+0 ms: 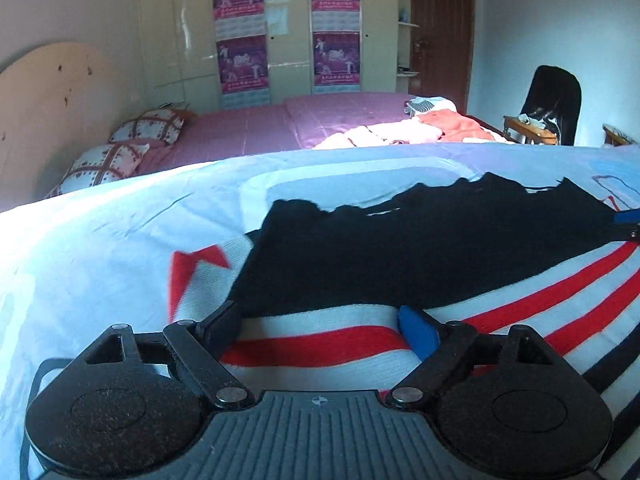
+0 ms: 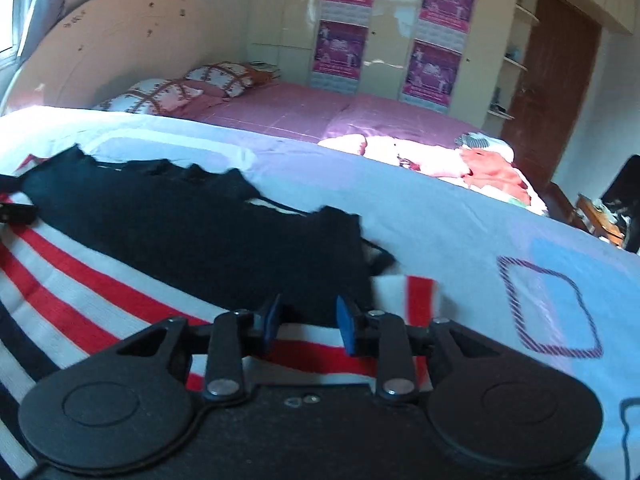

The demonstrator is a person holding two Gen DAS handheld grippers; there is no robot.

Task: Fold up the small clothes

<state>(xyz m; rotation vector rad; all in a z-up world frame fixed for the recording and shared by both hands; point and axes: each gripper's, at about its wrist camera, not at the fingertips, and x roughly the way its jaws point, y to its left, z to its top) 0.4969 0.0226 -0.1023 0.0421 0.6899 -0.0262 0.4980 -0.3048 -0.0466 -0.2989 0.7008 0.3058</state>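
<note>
A small garment, black on its far part with red, white and navy stripes nearer me, lies flat on a pale blue bedsheet; it shows in the left wrist view (image 1: 420, 248) and in the right wrist view (image 2: 192, 224). My left gripper (image 1: 320, 320) is open, its fingers spread wide over the striped near edge by the garment's left side. My right gripper (image 2: 306, 324) is open with a narrower gap, low over the striped edge near the garment's right corner. Its blue tip shows at the right edge of the left wrist view (image 1: 630, 220).
The pale blue sheet (image 1: 100, 232) covers the near bed. Beyond it is a pink bed (image 1: 260, 128) with patterned pillows (image 1: 148, 124) and a pile of pink and orange clothes (image 1: 420, 128). Wardrobes with posters, a brown door and a dark chair (image 1: 556, 100) stand behind.
</note>
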